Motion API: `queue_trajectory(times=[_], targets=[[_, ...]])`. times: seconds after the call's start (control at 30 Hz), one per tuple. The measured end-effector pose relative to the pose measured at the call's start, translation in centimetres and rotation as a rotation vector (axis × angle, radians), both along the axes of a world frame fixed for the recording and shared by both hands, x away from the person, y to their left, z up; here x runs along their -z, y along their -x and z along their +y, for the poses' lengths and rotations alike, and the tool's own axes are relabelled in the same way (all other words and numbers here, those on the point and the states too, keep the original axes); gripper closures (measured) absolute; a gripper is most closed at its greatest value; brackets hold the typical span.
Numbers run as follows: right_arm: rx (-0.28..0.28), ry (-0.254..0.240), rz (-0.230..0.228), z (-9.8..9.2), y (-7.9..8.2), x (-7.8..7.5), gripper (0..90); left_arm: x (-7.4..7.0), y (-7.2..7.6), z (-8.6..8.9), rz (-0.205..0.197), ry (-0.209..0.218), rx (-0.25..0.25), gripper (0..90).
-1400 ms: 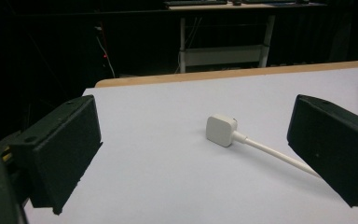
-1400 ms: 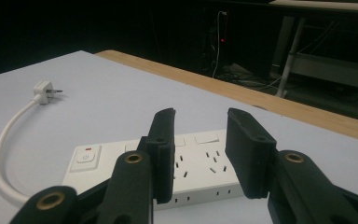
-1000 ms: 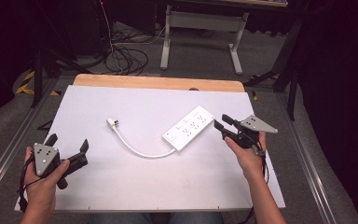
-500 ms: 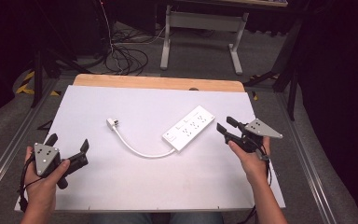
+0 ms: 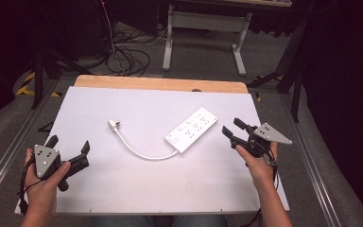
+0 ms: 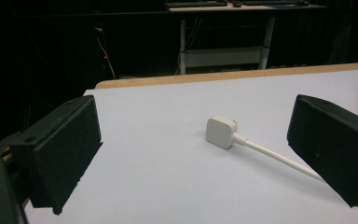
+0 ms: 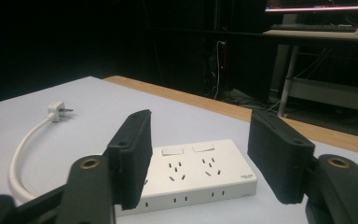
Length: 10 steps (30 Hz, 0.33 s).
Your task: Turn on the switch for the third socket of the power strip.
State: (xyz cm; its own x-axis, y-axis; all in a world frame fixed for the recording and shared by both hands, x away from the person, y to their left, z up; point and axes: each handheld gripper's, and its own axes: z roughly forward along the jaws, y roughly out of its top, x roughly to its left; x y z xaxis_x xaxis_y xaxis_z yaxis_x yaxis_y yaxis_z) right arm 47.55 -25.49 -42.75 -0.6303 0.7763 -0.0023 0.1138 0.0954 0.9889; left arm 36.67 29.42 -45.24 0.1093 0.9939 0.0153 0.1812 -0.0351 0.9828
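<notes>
I see a white power strip (image 5: 192, 129) lying flat on the white counter (image 5: 123, 99), angled toward the far right, its short cord (image 5: 137, 150) curving left to the plug (image 5: 113, 125). My left gripper (image 5: 69, 146) sits at the near left, jaws spread wide and empty, with the plug (image 6: 221, 132) framed between them farther off. My right gripper (image 5: 234, 128) hovers just right of the strip, jaws also apart, holding nothing.
</notes>
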Motion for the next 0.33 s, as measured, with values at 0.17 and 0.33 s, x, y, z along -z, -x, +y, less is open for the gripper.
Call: queue_trajectory(times=[0.17, 0.33], targets=[[0.011, -0.031, 0.010, -0.5, 0.0, 0.5, 22.5, 0.0, 0.0, 0.0, 0.000, 0.000, 0.001, 3.4], [-0.007, -0.021, 0.033, -0.5, -0.1, 1.2, 4.0, 0.0, 0.0, 0.1, 0.002, -0.001, -0.004, 3.4]])
